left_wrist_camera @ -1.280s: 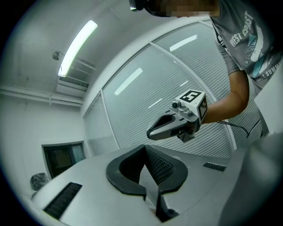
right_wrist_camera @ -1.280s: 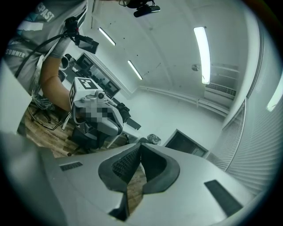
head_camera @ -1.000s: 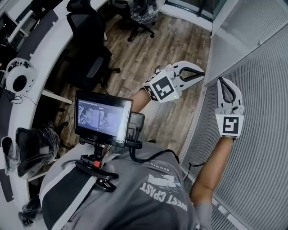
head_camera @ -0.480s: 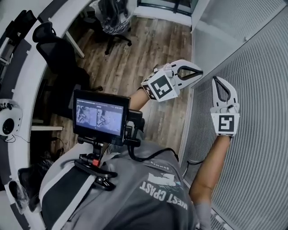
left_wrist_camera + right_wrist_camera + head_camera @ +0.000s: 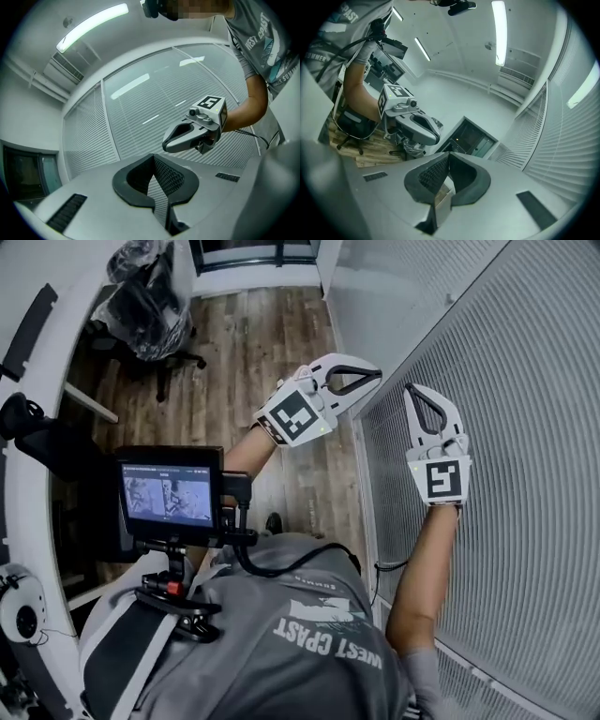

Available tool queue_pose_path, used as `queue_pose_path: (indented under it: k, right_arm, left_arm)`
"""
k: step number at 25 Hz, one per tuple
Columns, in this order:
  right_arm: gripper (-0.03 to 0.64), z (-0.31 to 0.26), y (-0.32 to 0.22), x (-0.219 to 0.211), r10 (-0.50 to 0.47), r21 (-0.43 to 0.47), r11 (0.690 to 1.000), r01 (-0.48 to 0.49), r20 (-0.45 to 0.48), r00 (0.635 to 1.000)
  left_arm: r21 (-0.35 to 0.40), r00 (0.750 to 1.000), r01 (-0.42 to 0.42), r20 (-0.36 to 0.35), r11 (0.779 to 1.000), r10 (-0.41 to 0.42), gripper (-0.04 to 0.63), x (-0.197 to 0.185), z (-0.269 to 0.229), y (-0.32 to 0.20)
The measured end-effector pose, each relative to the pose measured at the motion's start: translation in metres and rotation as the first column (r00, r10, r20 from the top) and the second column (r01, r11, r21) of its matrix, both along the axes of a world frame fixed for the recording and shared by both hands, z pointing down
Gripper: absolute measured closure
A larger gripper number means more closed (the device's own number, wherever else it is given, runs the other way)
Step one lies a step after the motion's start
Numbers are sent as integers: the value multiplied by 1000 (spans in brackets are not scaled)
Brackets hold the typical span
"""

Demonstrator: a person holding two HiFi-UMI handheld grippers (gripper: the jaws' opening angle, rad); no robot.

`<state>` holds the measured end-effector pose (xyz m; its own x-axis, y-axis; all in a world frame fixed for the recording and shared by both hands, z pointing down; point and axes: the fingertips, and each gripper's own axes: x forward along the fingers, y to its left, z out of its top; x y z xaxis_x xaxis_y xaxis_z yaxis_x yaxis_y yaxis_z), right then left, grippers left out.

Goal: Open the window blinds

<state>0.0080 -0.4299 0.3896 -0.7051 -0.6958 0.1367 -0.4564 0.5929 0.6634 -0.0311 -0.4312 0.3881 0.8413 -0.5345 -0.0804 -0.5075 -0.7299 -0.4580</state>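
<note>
1. Turning has brought the window blinds (image 5: 525, 427) across the head view's right half.
2. They lie rightward of both arms; the right gripper (image 5: 413, 392) is nearer, close beside the slats, the left gripper (image 5: 373, 376) farther off.
3. Both pairs of jaws are clenched, empty.

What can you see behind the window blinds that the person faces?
Only the close-set horizontal slats of the window blinds show. Whatever lies behind them is covered; no view shows a gap to look through.

Wood floor (image 5: 253, 343), plastic-wrapped chair (image 5: 145, 296), ceiling striplight (image 5: 91, 26).
</note>
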Motion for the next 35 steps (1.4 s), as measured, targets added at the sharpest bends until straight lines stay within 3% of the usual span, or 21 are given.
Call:
queue_pose_path:
  k: [6,15,23,27,35]
  right_arm:
    - [615,8,-61,13,64,-17,998,-64,-12,998]
    - [615,21,-85,34,120,-25,992,-120,11,993]
    - [615,24,-173,64,95,-22,995,-95,16,995]
    - [615,24,-188,66,77,-21,997,-77,-14,997]
    - [615,38,-199,72,114,-38,993,-115,-11,993]
  left_arm:
    - [-27,998,-56,-20,998,55,591,10,12,-65]
    - [-36,995,-101,10,994,102,591,31,27,-93]
    - [-13,997,-80,22,997,80,591,70,23,-193]
    - [-16,997,-78,13,997,78,591,85,21,-220]
    - [-43,996,-63,67,997,66,591,110,48,-272]
